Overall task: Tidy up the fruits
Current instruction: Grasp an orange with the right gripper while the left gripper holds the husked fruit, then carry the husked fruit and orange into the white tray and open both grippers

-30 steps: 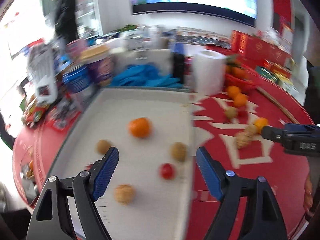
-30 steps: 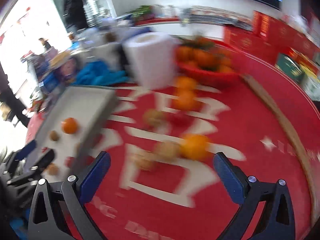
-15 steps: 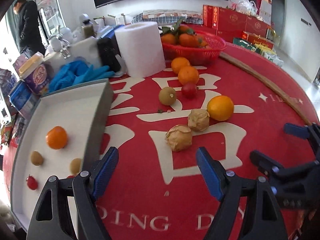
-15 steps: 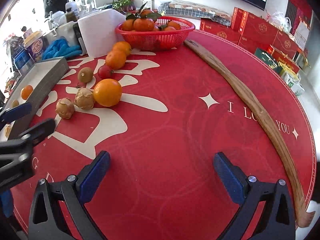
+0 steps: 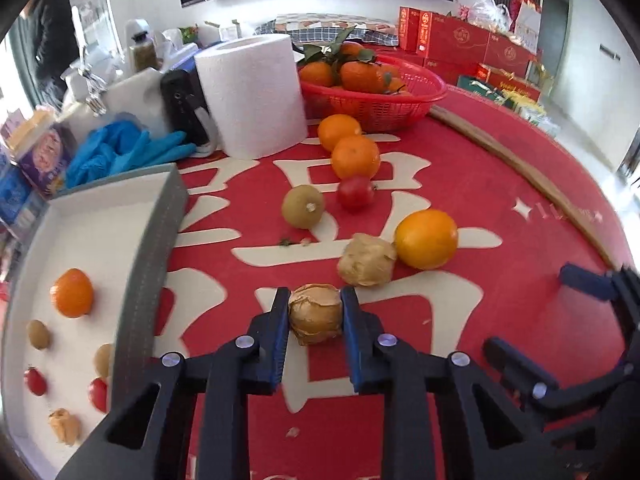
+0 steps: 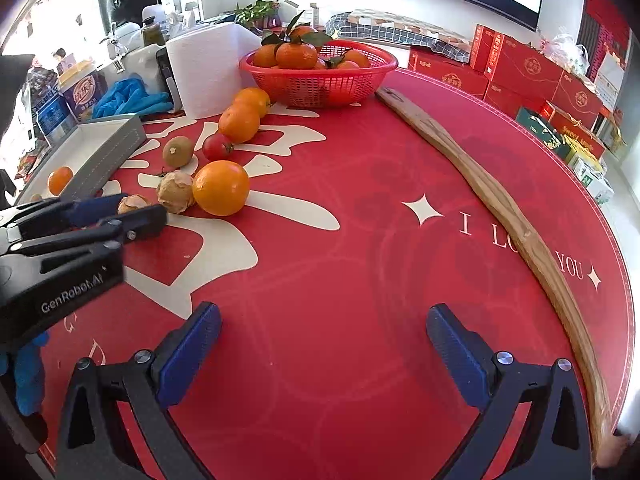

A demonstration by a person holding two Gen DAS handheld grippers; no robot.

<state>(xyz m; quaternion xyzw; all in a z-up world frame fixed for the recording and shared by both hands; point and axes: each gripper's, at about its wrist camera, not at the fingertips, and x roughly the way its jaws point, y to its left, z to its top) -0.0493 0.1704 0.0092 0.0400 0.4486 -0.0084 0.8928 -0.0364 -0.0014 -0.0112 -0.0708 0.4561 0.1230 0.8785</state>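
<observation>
My left gripper [image 5: 315, 297] is closing on a brown papery-husked fruit [image 5: 316, 316] that rests on the red tablecloth, and both blue pads touch its sides. Its twin [image 5: 366, 261] lies just beyond, against a large orange [image 5: 426, 238]. Further back lie a kiwi [image 5: 303, 206], a small tomato [image 5: 355, 192] and two mandarins [image 5: 355, 157]. At the left, the grey-walled white tray [image 5: 148, 260] holds a mandarin [image 5: 72, 292] and several small fruits. My right gripper [image 6: 324, 316] stands open over bare cloth, with nothing between its fingers.
A red basket [image 5: 376, 100] of leafy mandarins stands at the back, with a paper roll [image 5: 252, 92] and blue gloves [image 5: 120, 152] to its left. A long wooden stick [image 6: 500, 200] curves along the right side. Red boxes line the far edge. A person [image 5: 52, 40] stands far left.
My left gripper swung right from above the tray to the loose fruits, then closed from wide open onto the husked fruit. The right gripper moved right over the cloth and stayed open.
</observation>
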